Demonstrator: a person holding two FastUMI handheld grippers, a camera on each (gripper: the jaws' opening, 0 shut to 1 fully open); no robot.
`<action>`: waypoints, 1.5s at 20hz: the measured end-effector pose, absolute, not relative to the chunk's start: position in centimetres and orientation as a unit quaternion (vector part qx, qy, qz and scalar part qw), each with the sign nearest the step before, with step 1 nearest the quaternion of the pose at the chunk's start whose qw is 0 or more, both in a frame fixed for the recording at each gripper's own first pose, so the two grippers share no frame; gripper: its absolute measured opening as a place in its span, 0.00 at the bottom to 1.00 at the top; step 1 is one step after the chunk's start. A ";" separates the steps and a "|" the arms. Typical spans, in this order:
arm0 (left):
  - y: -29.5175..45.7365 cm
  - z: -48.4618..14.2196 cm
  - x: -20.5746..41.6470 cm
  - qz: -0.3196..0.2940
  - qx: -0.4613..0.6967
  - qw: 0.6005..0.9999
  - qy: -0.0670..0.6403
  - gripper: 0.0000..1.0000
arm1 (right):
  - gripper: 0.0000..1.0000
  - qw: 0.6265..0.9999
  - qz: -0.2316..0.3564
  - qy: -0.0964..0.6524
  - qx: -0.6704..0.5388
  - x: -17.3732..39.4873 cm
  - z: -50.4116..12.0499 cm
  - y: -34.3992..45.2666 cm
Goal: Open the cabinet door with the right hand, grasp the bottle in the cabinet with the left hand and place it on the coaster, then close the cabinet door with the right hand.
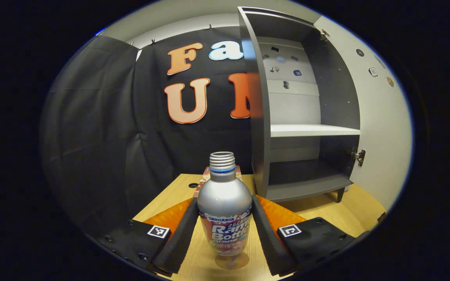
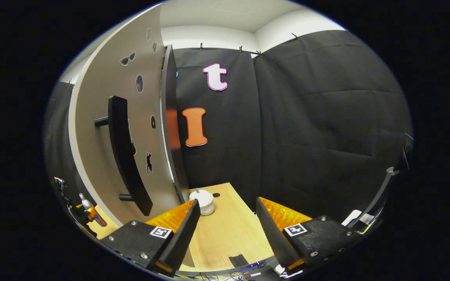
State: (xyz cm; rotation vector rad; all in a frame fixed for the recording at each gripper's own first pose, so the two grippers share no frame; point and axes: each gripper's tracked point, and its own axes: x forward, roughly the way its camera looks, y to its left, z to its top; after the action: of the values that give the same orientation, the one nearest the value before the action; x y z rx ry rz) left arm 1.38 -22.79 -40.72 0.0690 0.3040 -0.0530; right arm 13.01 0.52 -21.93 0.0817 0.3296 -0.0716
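Glossy metal bottle (image 1: pixel 224 203) — matt wood-grain table (image 2: pixel 225 230) — matt grey cabinet (image 1: pixel 307 117).

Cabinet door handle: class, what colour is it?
Black; the handle stands out against the pale grey cabinet door, best in the right gripper view.

- The bottle (image 1: pixel 225 210), standing between the left gripper's fingers, carries a printed label: "SANGARIA" across the top, then "Ramu Bottle" in large letters, and a smaller word below that looks like "Grape".
- Still lower on that label is finer print, too small to read.
- Each gripper body has a square black-and-white coded tag (image 1: pixel 158 231) on either side; these are patterns, not words.
- The cabinet door (image 2: pixel 108 128), left of the right gripper, bears small dark picture stickers without lettering.
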 end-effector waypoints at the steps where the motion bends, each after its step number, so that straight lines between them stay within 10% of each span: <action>1: -22.7 -41.6 1.2 -0.026 0.034 0.987 0.155 0.86 | 0.89 0.985 -0.040 0.165 0.040 12.9 -21.8 0.4; 30: -22.4 -51.6 -0.1 -0.005 0.030 0.980 0.198 0.87 | 0.89 0.973 -0.075 0.210 0.056 10.7 -24.5 -0.3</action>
State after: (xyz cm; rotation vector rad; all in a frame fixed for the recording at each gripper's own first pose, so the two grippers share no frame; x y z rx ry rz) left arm -0.08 -22.41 -51.61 0.0603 0.3995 -0.0102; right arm 10.70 -0.31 -24.54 0.1127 0.4245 -0.1522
